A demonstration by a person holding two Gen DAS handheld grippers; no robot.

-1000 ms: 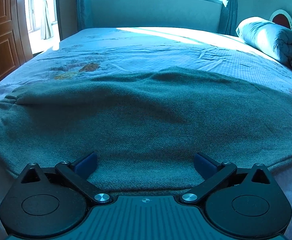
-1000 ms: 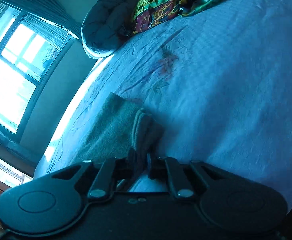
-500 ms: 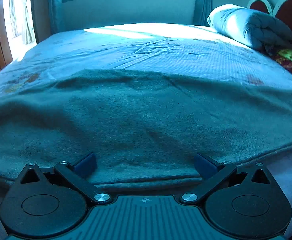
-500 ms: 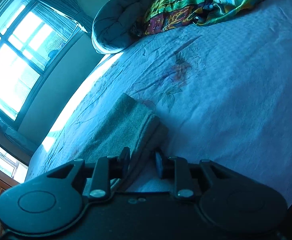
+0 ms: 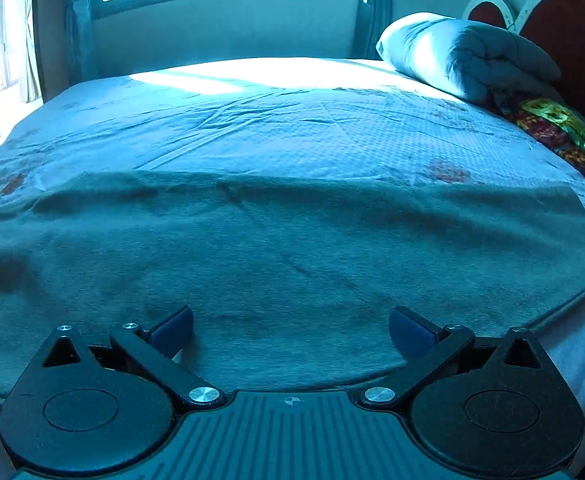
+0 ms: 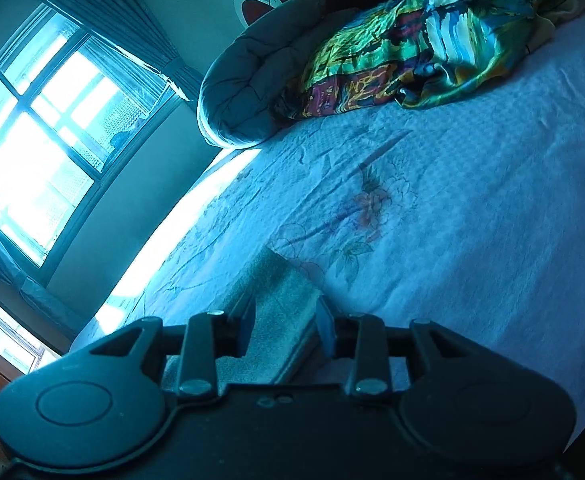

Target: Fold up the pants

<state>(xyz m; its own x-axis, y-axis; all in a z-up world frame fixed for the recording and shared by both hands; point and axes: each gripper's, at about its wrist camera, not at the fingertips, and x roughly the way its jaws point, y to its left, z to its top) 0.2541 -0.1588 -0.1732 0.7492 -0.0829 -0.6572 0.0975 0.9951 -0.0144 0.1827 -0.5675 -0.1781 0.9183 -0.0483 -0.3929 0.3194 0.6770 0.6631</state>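
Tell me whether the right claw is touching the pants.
Cannot tell. In the right wrist view the right claw has just been opening, and the pants lie between its fingers, but neither contact nor a gap shows plainly.

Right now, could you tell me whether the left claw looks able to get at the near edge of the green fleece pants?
Probably yes: the left claw is open directly over the green fleece pants, with nothing between.

Pale bedsheet (image 5: 292, 128) with faint flower print, creased, sunlit at far edge. Rolled grey quilt (image 5: 464, 56) against red headboard (image 5: 564, 36); bright patterned cloth (image 6: 432, 40) just beside it. Window (image 6: 40, 132) with dark curtains (image 6: 104, 8) beyond.
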